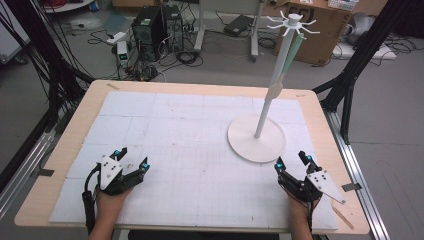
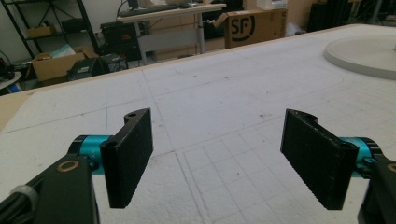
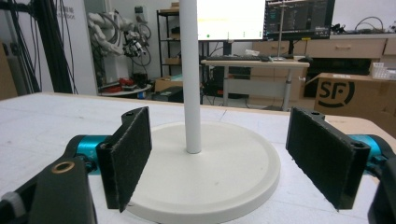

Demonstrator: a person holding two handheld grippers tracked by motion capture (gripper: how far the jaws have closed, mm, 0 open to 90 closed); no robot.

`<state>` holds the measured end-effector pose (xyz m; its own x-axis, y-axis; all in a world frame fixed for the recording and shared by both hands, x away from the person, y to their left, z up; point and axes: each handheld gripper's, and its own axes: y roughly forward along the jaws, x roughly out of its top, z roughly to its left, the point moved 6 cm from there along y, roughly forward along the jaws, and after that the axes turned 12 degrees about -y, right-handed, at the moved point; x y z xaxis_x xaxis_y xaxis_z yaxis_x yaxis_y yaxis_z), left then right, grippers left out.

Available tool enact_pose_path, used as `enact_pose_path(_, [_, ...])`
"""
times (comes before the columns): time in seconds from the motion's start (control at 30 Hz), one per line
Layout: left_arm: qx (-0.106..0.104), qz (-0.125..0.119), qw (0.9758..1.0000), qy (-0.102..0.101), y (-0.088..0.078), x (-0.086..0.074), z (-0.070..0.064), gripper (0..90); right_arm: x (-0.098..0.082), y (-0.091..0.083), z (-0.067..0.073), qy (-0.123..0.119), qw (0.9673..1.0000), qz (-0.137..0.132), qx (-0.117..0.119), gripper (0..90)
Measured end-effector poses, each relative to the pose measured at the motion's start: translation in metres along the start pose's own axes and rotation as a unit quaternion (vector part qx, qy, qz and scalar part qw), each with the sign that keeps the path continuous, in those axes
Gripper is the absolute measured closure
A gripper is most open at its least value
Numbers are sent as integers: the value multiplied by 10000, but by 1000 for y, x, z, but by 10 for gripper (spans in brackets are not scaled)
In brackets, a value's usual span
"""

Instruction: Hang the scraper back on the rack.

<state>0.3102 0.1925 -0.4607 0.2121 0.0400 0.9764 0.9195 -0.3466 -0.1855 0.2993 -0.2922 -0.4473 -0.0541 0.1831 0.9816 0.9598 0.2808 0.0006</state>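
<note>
Just beyond the right gripper (image 3: 219,158), its fingers spread wide, stands the white stand (image 3: 219,168); left gripper (image 2: 217,158) likewise open.

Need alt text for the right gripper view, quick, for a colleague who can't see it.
The right tool is open, its two black jaws framing a white stand just ahead: a round base on the white mat with an upright pole at its centre. Desks, monitors and cardboard boxes fill the background.

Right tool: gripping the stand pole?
No. The right tool is open; the stand pole rises beyond its jaws, untouched.
</note>
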Motion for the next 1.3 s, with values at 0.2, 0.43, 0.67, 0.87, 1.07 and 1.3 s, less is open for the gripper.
enact_pose_path(0.2, [12,-44,10000,-70,0,0,1,259,-3,2,1,-41,9999,101,62,204])
enact_pose_path(0.43, [12,-48,10000,-77,0,1,1,259,-4,4,3,-107,9997,171,104,203])
enact_pose_path(0.67, [-9,-88,9999,-56,-2,1,1,258,-4,4,4,-117,9998,150,89,203])
enact_pose_path(0.87, [-30,-127,9999,-49,-3,1,1,258,-4,6,4,-137,9997,155,117,204])
enact_pose_path(1.07, [-22,-117,9999,-49,-2,1,1,259,-4,6,5,-180,9996,169,129,204])
enact_pose_path(1.3, [-18,-89,9999,-67,-2,1,1,260,-4,6,6,-225,9995,190,148,205])
